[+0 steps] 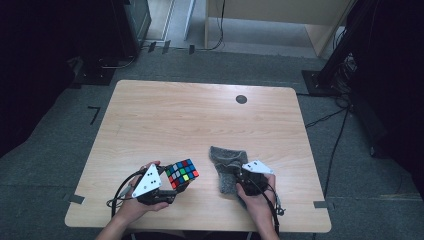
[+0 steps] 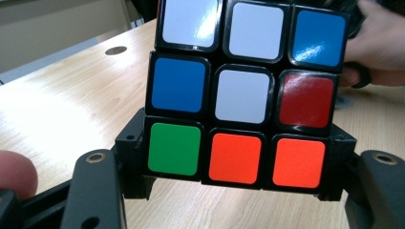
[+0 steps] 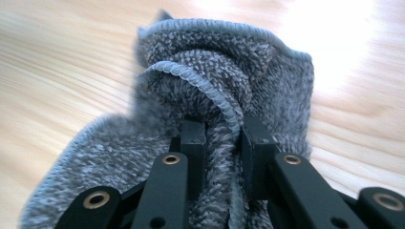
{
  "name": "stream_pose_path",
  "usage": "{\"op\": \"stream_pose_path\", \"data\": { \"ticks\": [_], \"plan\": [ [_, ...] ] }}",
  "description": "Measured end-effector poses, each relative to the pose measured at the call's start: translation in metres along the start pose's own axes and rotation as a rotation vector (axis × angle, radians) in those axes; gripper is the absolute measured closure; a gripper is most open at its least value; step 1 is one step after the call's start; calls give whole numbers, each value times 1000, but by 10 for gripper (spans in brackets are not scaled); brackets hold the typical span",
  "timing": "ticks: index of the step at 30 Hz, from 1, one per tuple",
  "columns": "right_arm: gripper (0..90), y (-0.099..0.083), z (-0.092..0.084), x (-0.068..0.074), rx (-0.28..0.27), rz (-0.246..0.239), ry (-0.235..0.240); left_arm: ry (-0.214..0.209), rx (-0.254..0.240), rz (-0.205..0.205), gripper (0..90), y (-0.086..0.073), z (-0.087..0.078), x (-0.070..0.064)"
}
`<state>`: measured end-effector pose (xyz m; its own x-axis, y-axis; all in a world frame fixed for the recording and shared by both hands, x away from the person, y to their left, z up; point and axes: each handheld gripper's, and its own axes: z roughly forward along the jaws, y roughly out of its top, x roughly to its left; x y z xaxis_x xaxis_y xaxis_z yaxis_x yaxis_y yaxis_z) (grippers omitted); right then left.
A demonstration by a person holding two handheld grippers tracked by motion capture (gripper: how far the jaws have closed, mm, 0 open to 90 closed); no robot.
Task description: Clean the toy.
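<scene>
- The left gripper [image 1: 172,187] holds a cube [image 1: 181,173] with many colours. Its jaws are clamped on the cube's two sides, near the bottom row.
- In the left gripper view the cube [image 2: 243,93] is big and close. The top row is white, white, blue. The middle row is blue, white, red. The bottom row is green, orange, orange.
- In the high view the cube is at the near left part of the surface [image 1: 200,120], tilted, with one corner up. I cannot tell if it touches the surface or is lifted a bit.
- The left hand [image 1: 137,200] wraps around the gripper from below.
- The right gripper [image 1: 239,176] is on a grey cloth [image 1: 226,165]. Its jaws are pinched tight on a fold of the cloth.
- In the right gripper view the cloth [image 3: 215,71] is fuzzy and bunched up. A stitched edge curls over just in front of the jaws, and a strip of cloth sits squeezed between them.
- The cloth lies on the surface at the near right part, just beside the cube but not touching it.
- The right hand [image 1: 257,192] holds its gripper from the near side.
- A small dark round hole [image 1: 241,99] is in the surface at the far side, well apart from the cube and cloth.
</scene>
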<state>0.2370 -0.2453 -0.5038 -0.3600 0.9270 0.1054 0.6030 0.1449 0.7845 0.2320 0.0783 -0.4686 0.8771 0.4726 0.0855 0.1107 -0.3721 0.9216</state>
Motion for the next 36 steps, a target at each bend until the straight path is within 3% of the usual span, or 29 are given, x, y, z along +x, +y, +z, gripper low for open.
{"op": "stream_pose_path", "data": {
  "ticks": [4, 6, 9, 11, 14, 15, 18, 21, 23, 25, 29, 31, 33, 34, 36],
  "plan": [
    [763, 17, -29, 27, -131, -39, 107, 38, 62, 14, 334, -3, 6, -1],
    [763, 24, -45, 40, -211, -32, 195, 48, 84, 30, 334, -4, 10, -4],
    [763, 31, -62, 59, -300, -33, 320, 28, 84, 54, 334, -2, 13, -11],
    [763, 33, -67, 67, -323, -8, 398, 14, 71, 65, 334, 1, 14, -16],
    [763, 33, -65, 75, -299, 7, 444, -14, 15, 53, 334, 6, 9, -18],
    [763, 32, -63, 74, -288, 19, 453, -25, -10, 48, 334, 8, 6, -18],
    [764, 27, -55, 67, -272, 61, 447, -7, -9, 68, 333, 10, 2, -18],
    [763, 24, -46, 60, -204, 31, 339, -27, -34, 38, 335, 9, 0, -14],
    [762, 22, -43, 54, -187, 74, 328, -1, -11, 57, 335, 10, 2, -14],
    [762, 24, -47, 52, -217, 93, 348, 22, 25, 77, 335, 8, 5, -16],
    [759, 31, -64, 68, -306, 55, 430, 22, 51, 80, 335, 7, 10, -19],
    [758, 32, -66, 78, -307, 9, 441, 10, 43, 85, 335, 9, 9, -21],
    [756, 29, -62, 82, -291, -9, 423, 11, 45, 98, 335, 11, 8, -23],
    [757, 27, -59, 79, -292, 7, 424, 9, 46, 99, 334, 11, 7, -23],
    [757, 25, -54, 73, -257, -2, 352, 5, 35, 82, 334, 11, 6, -21]
  ]
}}
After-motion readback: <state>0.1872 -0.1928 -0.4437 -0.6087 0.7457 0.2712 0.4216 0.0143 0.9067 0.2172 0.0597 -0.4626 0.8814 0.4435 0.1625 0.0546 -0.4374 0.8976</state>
